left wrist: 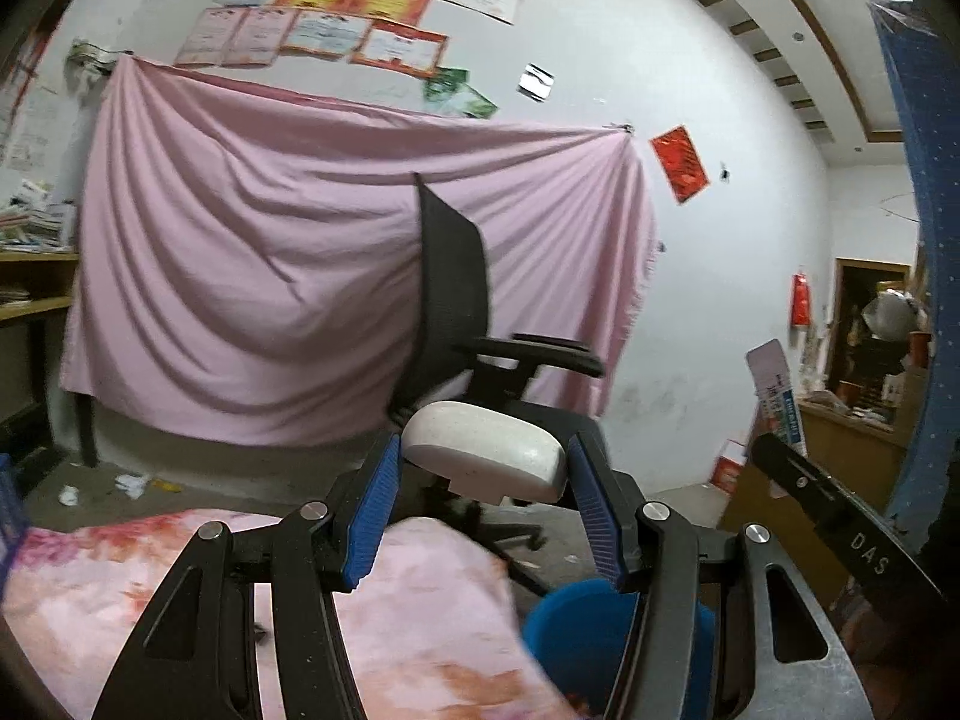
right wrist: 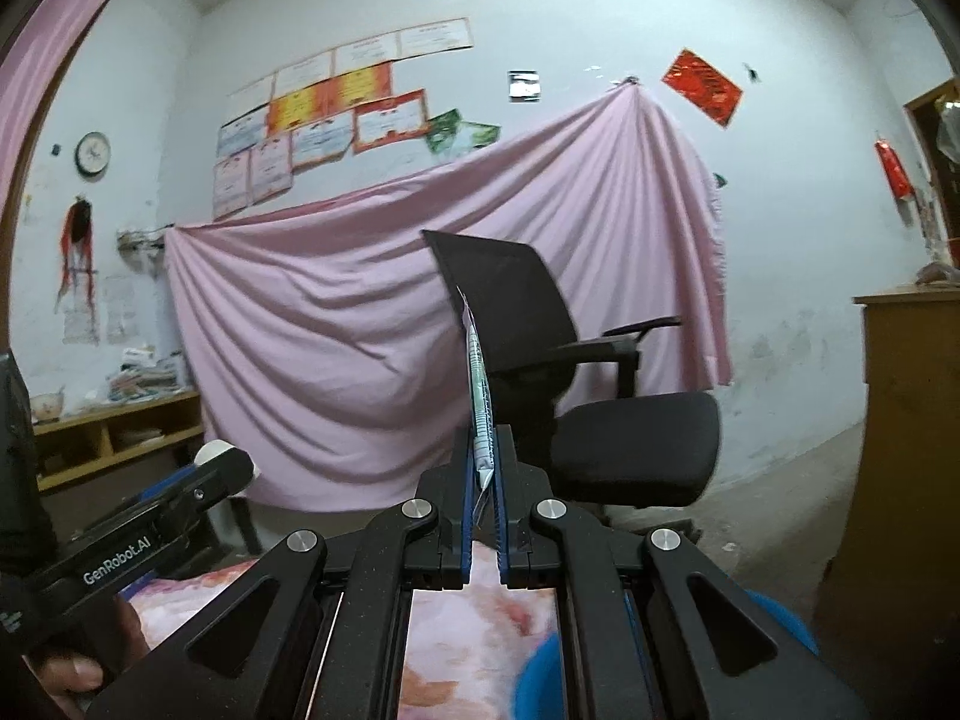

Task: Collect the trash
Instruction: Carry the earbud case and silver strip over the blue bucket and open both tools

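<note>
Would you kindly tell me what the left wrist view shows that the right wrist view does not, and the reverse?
Only the left wrist view: the left tool gripping a white lid face-on, and paper scraps on the floor.
Only the right wrist view: the right tool shut on a thin wrapper, and a wall clock.
Both: the black chair, pink sheet, blue bin.

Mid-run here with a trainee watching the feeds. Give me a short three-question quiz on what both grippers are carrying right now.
1. True or false: the left gripper grips a white rounded container.
2. What does the right gripper hold? A) a flat wrapper B) a cup C) nothing
3. Fill in: below both grippers, beside the pink floral cloth, sits a ____ bin.

Key:
1. True.
2. A: a thin wrapper stands edge-on between its closed jaws.
3. Blue.
</note>
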